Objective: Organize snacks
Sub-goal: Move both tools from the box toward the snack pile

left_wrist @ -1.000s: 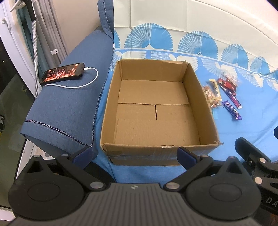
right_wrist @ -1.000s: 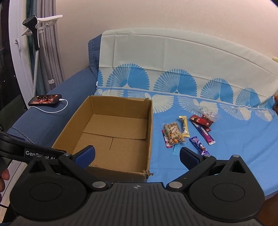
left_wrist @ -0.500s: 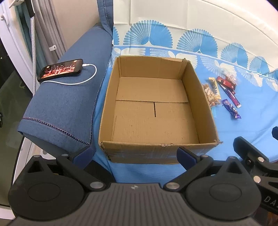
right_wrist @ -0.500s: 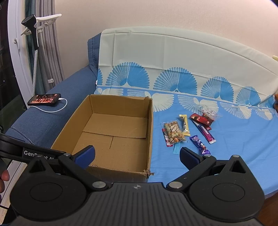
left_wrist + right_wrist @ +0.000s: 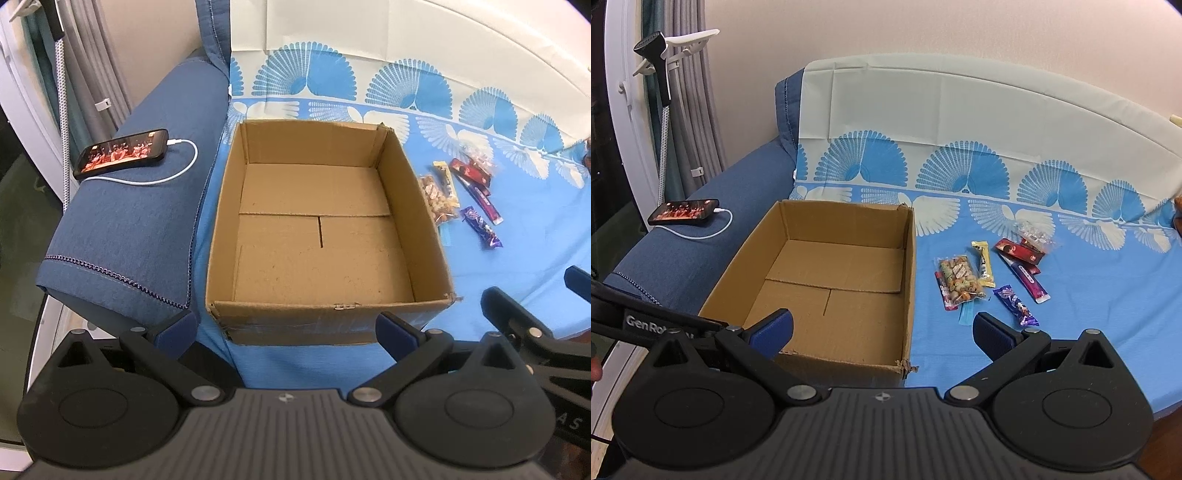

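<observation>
Box (image 5: 325, 236) now nearer in left view, on blue patterned sofa sheet (image 5: 1089, 295); both tongs wide, empty

Both are held low, side by side. The left hand-held gripper (image 5: 286, 328) has its jaws spread wide, holding nothing. The right hand-held gripper (image 5: 882, 330) is likewise agape and unladen.

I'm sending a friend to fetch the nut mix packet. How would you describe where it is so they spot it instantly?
Find the open cardboard box on the blue sheet. The snacks lie just right of it, and the nut mix packet is nearest the box. It alone is clear and wide, showing mixed nuts; its neighbours are slim bars.
</observation>
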Available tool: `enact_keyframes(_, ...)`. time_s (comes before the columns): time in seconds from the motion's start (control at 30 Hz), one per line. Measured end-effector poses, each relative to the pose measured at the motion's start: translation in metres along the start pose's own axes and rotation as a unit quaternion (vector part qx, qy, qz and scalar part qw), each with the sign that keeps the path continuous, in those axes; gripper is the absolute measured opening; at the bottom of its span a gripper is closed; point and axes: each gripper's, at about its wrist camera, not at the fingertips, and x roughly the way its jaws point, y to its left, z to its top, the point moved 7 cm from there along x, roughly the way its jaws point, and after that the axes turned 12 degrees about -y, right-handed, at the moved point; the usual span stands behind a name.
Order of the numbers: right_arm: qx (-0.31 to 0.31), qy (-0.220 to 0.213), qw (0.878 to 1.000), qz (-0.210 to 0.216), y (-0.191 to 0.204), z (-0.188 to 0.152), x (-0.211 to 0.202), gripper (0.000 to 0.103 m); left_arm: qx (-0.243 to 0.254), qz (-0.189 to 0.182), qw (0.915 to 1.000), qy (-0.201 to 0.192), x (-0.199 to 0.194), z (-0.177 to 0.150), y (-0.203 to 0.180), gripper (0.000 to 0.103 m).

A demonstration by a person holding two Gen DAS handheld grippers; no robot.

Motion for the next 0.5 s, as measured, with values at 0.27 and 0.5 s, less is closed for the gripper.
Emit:
enact_keyframes(0.27, 0.012, -0.005, 1.0, 0.0, -0.004, -0.001, -0.004, 0.103, 0.008, 0.01, 0.9999, 0.0, -0.001, 0.002, -0.001, 0.103)
enact_keyframes(0.5, 0.029, -0.004, 1.0, -0.001, -0.013, 0.004, -0.004, 0.103, 0.021, 0.019, 0.9996, -0.004, -0.009, 0.012, -0.004, 0.103)
